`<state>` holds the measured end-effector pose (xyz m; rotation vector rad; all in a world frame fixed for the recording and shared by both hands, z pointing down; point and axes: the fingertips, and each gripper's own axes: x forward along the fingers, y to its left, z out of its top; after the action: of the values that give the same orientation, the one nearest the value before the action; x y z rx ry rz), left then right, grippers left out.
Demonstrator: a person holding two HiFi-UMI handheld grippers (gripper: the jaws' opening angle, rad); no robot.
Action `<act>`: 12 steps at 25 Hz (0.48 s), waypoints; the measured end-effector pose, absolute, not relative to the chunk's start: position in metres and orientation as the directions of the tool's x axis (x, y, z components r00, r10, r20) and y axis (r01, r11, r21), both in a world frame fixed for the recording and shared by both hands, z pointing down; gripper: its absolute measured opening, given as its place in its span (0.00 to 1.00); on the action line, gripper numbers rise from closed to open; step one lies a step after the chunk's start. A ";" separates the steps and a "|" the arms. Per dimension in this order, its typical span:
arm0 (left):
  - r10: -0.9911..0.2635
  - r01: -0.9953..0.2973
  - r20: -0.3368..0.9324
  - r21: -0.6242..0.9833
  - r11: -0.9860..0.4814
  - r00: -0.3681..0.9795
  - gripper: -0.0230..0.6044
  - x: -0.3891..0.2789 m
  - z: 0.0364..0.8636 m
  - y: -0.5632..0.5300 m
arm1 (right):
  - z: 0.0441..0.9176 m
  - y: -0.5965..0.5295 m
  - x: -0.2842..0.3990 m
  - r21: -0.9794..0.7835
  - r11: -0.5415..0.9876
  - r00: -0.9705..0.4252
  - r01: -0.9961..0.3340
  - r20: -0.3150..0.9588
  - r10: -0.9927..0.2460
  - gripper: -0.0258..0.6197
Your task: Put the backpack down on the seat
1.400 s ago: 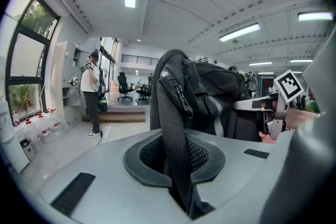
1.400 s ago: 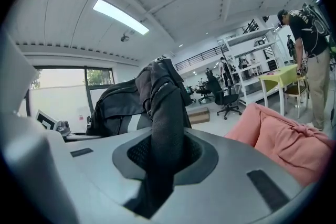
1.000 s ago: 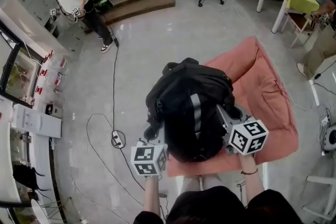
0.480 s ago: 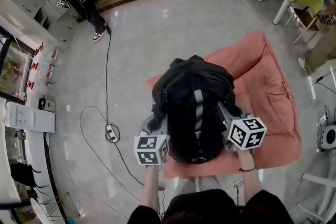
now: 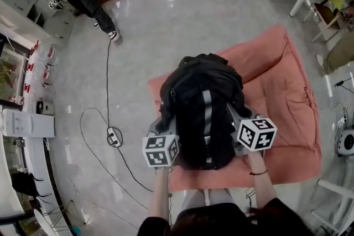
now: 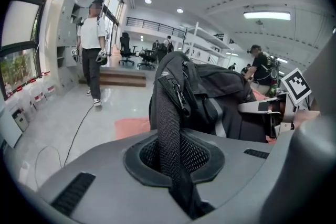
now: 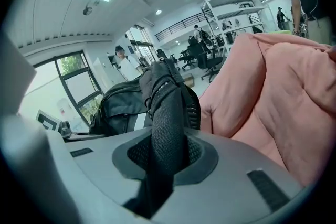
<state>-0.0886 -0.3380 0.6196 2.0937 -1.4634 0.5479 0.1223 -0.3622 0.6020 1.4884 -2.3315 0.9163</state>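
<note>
- Left gripper (image 6: 176, 165) pinches one backpack strap (image 6: 169, 123); right gripper (image 7: 163, 157) pinches the other.
- Backpack (image 5: 202, 110) upright over the pink seat's (image 5: 276, 96) near half, contact unclear.
- Should lower both sides evenly, unclamp only once base sits flat.

Grey floor (image 5: 182, 25) bears salmon seat (image 5: 282, 102); power strip (image 5: 114, 136) with cable (image 5: 108, 80) lies left of seat; backpack (image 5: 202, 102) over seat, contact unclear.
</note>
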 end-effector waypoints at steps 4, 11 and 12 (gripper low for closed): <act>-0.722 -0.947 0.613 0.182 -0.265 0.320 0.10 -0.091 0.636 -0.351 | 0.617 -0.375 0.119 -0.382 0.280 -0.453 -0.881 0.507 -0.733 0.14; -0.723 -0.957 0.627 0.174 -0.232 0.289 0.10 -0.098 0.660 -0.378 | 0.638 -0.403 0.112 -0.355 0.272 -0.432 -0.894 0.527 -0.732 0.14; -0.723 -0.958 0.628 0.176 -0.228 0.288 0.10 -0.099 0.663 -0.381 | 0.641 -0.407 0.112 -0.351 0.268 -0.427 -0.897 0.531 -0.732 0.14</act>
<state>-0.0989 -0.3813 0.6632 2.0276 -1.4983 0.5741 0.1117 -0.4071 0.6410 1.5048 -2.2786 0.9030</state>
